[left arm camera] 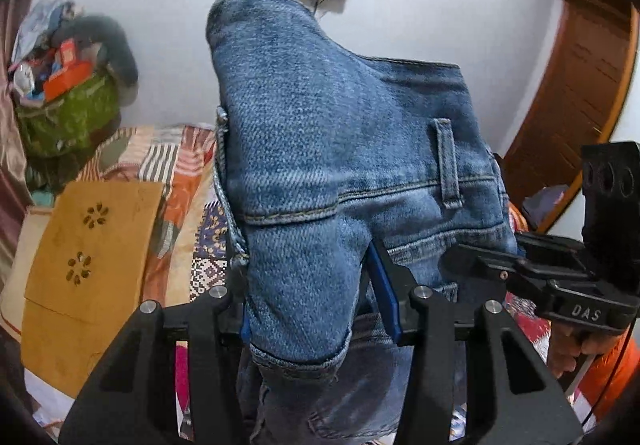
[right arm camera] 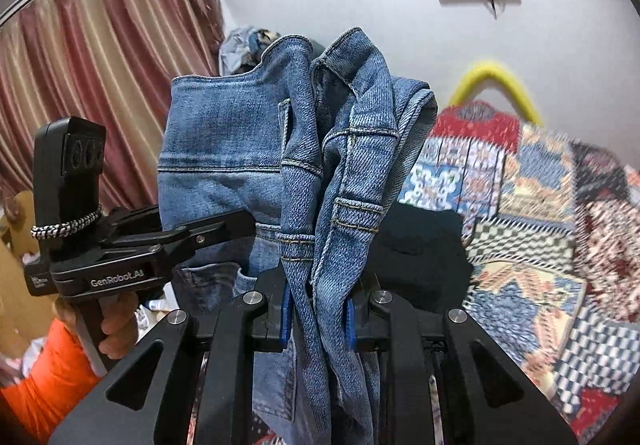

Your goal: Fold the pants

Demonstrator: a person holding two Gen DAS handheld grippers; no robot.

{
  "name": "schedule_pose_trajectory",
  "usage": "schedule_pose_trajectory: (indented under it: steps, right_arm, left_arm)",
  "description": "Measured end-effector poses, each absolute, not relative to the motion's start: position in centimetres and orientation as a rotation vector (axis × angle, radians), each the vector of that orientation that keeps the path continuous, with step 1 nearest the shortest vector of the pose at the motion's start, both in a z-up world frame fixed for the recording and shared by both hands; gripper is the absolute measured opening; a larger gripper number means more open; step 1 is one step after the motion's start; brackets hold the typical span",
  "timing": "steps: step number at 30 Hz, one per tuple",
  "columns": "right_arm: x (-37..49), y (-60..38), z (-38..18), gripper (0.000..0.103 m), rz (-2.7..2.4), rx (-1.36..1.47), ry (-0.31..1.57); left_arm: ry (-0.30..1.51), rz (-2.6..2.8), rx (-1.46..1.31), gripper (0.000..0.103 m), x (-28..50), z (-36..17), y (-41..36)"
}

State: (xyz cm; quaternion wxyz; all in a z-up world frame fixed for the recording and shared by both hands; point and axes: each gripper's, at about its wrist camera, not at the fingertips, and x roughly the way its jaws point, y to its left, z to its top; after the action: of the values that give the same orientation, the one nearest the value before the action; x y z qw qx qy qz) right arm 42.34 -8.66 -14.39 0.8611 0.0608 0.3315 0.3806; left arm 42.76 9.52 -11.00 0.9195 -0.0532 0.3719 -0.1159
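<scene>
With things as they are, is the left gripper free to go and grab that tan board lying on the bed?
Probably not yet. The left gripper has its jaws clamped on a thick fold of the jeans, which hang in front of it. The tan board lies uncovered on the bed, off to one side.

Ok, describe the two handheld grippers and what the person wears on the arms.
Both are matte black plastic with angular linkage arms, silver pivot pins and blue finger pads. The left gripper reads "GenRobot.AI" in white on its side and has a black-and-white braided cord looped round its upright block. The right gripper is embossed "DAS". Both sleeves are bright orange.
</scene>
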Motion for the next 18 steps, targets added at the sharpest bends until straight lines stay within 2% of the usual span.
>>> schedule_pose_trajectory:
  steps: [11, 15, 16, 18]
  right_arm:
    - [52.8, -6.2, -21.8, 0.018, 0.738, 0.092, 0.914]
    - [55.6, -5.2, -25.0, 0.02, 0.68, 0.007, 1.022]
    - [55.9, -5.2, -25.6, 0.023, 0.666, -0.005, 1.039]
    - [56.0, -5.3, -27.0, 0.029, 0.613, -0.037, 1.075]
  left_arm:
    - [0.941, -0.192, -0.158, 0.048, 52.8, -20.9, 10.6]
    - [1.035, -0.153, -0.146, 0.051, 55.8, -25.2, 10.3]
    - [1.058, -0.14, -0.136, 0.053, 56.4, -26.0, 10.1]
    - [1.091, -0.118, -0.085, 0.065, 56.9, -27.5, 9.8]
